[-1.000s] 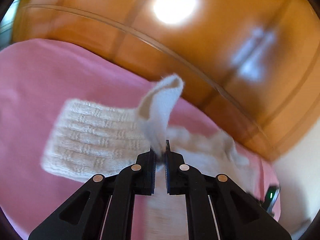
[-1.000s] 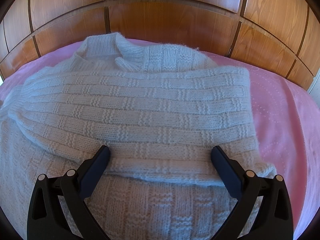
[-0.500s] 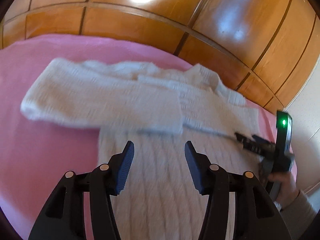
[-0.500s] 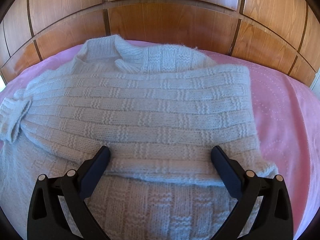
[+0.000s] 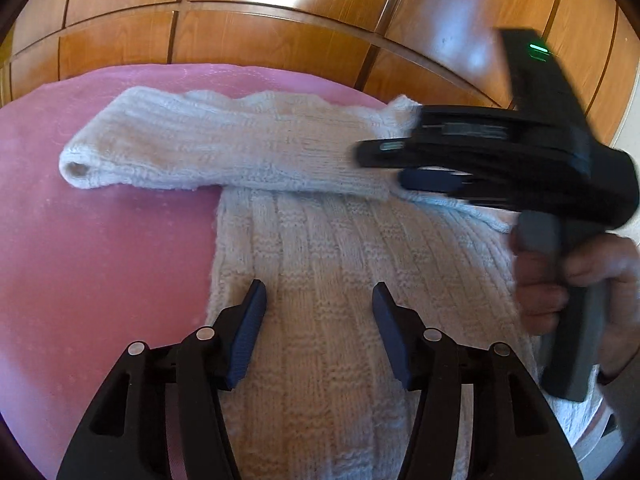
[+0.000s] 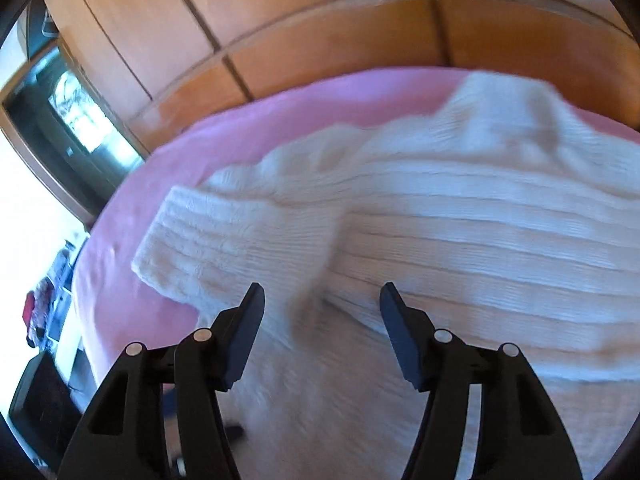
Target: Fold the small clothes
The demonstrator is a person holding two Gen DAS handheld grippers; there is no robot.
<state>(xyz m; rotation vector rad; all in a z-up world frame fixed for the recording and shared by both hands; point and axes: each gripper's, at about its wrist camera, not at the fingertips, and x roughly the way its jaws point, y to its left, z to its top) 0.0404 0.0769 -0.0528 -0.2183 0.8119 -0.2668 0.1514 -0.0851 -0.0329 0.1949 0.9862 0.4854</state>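
Midway through folding, both sleeves cross the white sweater [image 5: 320, 264] on the pink bed [image 5: 100, 248]; left hand-held gripper [image 5: 318, 320] and right hand-held gripper [image 6: 322, 322], jaws apart, should pinch the hem evenly.

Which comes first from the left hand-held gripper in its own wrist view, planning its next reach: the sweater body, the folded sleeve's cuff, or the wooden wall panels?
From the left hand-held gripper:
1. Sweater body, directly beneath and ahead of the open jaws.
2. Folded sleeve's cuff, farther off to the left on the pink bedspread.
3. Wooden wall panels, behind the bed.
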